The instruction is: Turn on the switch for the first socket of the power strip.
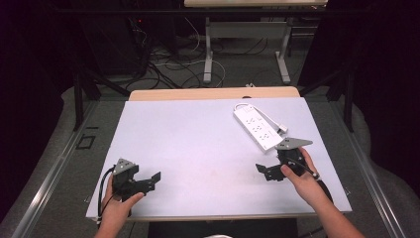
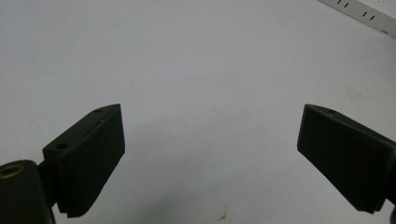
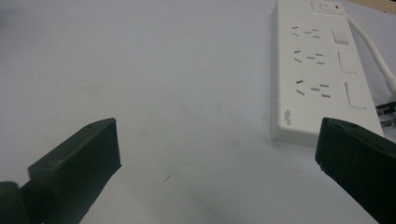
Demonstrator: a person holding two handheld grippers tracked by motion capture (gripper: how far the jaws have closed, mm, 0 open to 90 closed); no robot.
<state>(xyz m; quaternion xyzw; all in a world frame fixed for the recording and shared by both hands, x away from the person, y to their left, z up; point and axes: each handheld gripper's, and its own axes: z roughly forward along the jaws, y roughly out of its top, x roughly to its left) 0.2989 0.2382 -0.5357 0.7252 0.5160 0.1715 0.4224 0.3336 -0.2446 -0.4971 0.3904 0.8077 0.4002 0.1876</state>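
**Me:** Looking down from the high view, I have both tools low over the white desk [image 1: 198, 144]. My left tool [image 1: 156, 177] sits at the lower left of the frame, and its jaws are spread wide with nothing between them.

**Partner:** And the other one?

**Me:** My right tool [image 1: 261, 169] is at the lower right of the frame. Its jaws are wide apart too, and nothing is in them.

**Partner:** Where is the thing you want?

**Me:** The white power strip [image 1: 256, 128] lies flat on the desk, at the upper right of the frame, just beyond my right tool. In the right gripper view I see the power strip [image 3: 317, 70] at the upper right, with its near end close to my right jaw but not touching. Its white cord [image 3: 371, 53] runs off at the right edge, and I think the plug pins poke out there.

**Partner:** So how much is done?

**Me:** Nothing yet, I think. The strip is untouched and the plug is not in any socket. Grabbing it is still to come.

**Partner:** Which tool goes first?

**Me:** The right one, I guess. It is nearest.
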